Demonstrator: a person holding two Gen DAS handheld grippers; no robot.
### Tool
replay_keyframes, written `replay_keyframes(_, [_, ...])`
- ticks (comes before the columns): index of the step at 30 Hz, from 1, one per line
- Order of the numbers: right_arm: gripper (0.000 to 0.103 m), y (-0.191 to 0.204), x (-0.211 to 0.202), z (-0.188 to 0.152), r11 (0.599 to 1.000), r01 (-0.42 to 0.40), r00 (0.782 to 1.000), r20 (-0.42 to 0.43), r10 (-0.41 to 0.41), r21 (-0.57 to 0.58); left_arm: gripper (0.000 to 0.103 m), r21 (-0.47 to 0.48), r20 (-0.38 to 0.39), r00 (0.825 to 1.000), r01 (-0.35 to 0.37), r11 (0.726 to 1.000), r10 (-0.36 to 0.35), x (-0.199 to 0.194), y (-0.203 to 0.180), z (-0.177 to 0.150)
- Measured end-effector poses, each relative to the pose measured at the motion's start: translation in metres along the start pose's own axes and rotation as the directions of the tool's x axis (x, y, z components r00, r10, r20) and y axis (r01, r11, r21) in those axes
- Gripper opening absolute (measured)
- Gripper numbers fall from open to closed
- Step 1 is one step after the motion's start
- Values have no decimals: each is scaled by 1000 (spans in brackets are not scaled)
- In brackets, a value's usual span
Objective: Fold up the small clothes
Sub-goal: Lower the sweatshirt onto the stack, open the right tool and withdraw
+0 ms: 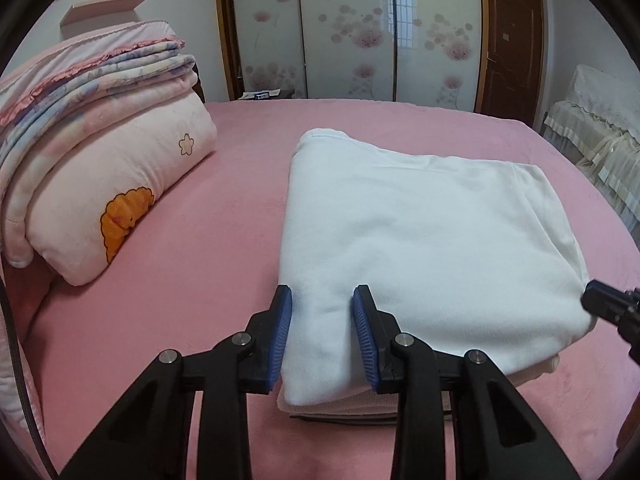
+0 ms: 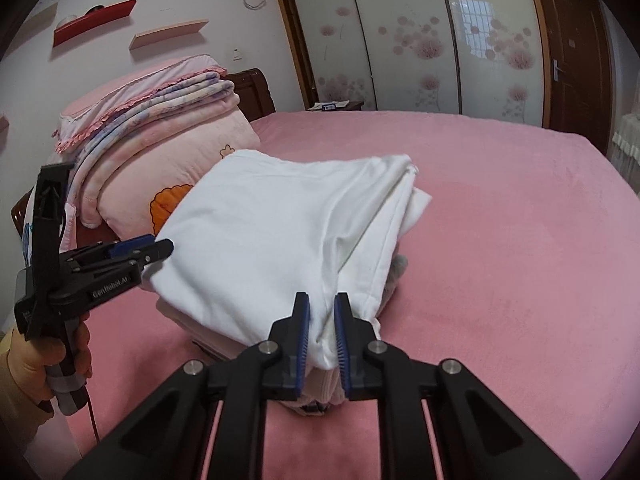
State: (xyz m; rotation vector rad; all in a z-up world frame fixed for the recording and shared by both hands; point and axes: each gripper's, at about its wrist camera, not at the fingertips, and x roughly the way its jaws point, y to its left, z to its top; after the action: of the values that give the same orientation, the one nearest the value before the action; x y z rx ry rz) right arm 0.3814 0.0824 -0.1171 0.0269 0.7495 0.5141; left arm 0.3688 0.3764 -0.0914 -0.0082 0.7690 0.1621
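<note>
Two grippers' ribbed blue fingers [image 1: 282, 324] pinching soft white garment [image 1: 420, 232], fuzzy pink bedspread [image 1: 200, 260]

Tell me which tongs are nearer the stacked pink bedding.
Left. The left tongs grip the white garment at its corner beside the bedding; the right tongs pinch its opposite near corner, farther away.

i see white garment [image 1: 420, 232]: soft matt knit cloth. bedsheet [image 1: 200, 208]: pink fleecy cloth, matt nap. left gripper [image 1: 322, 320]: matt black plastic, ribbed blue pads [image 1: 282, 332], shiny metal pins. wardrobe doors [image 1: 344, 28]: glossy panels. door [image 2: 576, 52]: brown wood.
</note>
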Motion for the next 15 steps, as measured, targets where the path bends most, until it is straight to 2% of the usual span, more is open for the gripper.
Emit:
replay_keyframes(7, [12, -3, 2, -7, 999, -8, 1000, -5, 9, 40, 31, -15, -21, 1000, -3, 1000, 3, 7, 4, 0])
replay_keyframes(8, [12, -3, 0, -7, 999, -8, 1000, -6, 9, 42, 35, -17, -23, 1000, -7, 1000, 6, 5, 3, -1])
replay_keyframes(9, [12, -2, -3, -7, 999, -7, 1000, -6, 8, 41, 41, -22, -29, 999, -14, 1000, 14, 3, 5, 0])
replay_keyframes(11, [12, -1, -12, -8, 999, -2, 1000, -6, 3, 32, 82, -48, -37, 999, -20, 999, 18, -2, 6, -1])
replay_keyframes(12, [13, -1, -16, -8, 1000, -1, 1000, -7, 1, 27, 87, -69, -34, 999, -7, 998, 4, -8, 6, -3])
replay_keyframes(15, [13, -1, -39, -7, 1000, -13, 1000, 6, 12, 25, 89, -101, -23, 999, 38, 994, -40, -30, 0, -4])
